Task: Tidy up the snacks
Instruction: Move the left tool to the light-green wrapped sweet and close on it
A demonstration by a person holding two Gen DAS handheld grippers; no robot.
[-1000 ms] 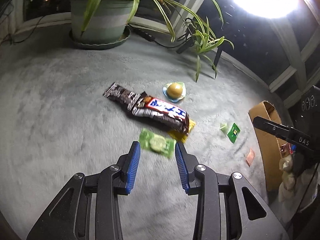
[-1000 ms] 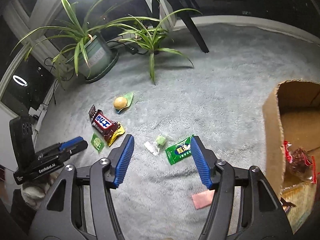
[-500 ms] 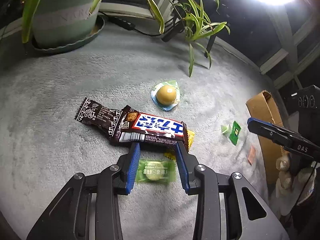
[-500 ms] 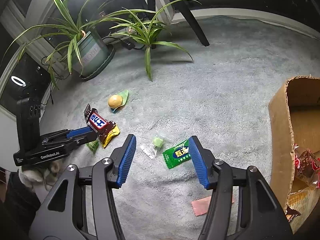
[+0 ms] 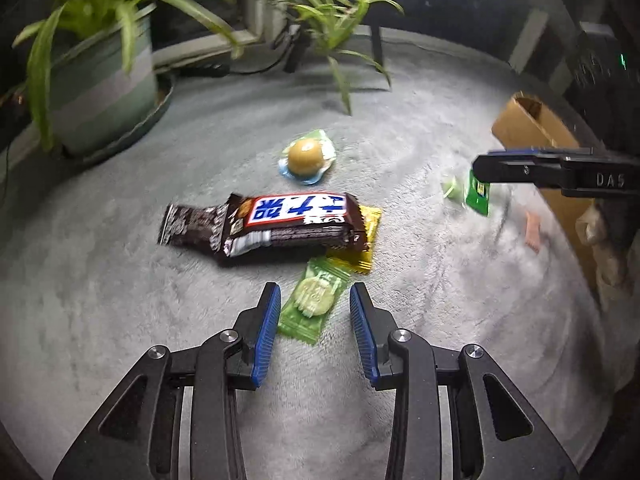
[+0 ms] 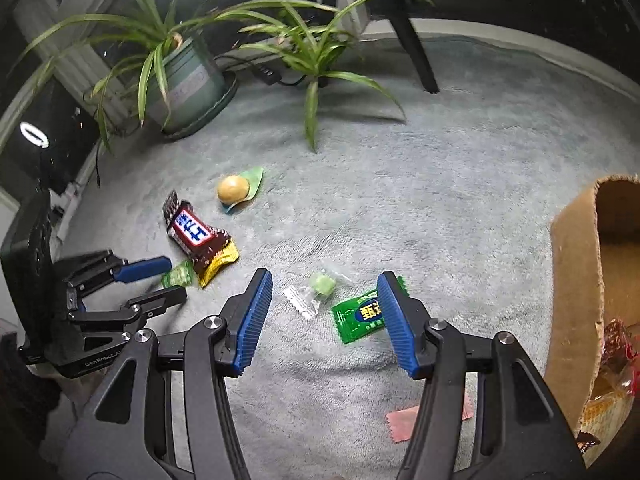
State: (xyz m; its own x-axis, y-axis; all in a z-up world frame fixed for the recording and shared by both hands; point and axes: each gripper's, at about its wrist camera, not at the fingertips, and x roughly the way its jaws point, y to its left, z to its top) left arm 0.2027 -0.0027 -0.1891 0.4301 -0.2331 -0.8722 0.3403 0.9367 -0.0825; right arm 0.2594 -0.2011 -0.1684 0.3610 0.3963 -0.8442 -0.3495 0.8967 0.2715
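The light-green candy packet lies on the carpet between the open left gripper's blue pads, its long axis slanting toward the chocolate bar, while the right gripper hovers open over another sweet.

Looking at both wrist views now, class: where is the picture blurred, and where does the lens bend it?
Left wrist view: motion smear on the green candy wrapper and small green packet. Right wrist view: sharper; cardboard box bowed at the edge, plant leaves slightly soft.

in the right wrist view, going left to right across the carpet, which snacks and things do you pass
left gripper → chocolate bar → round yellow snack → pale green candy → dark green packet → cardboard box
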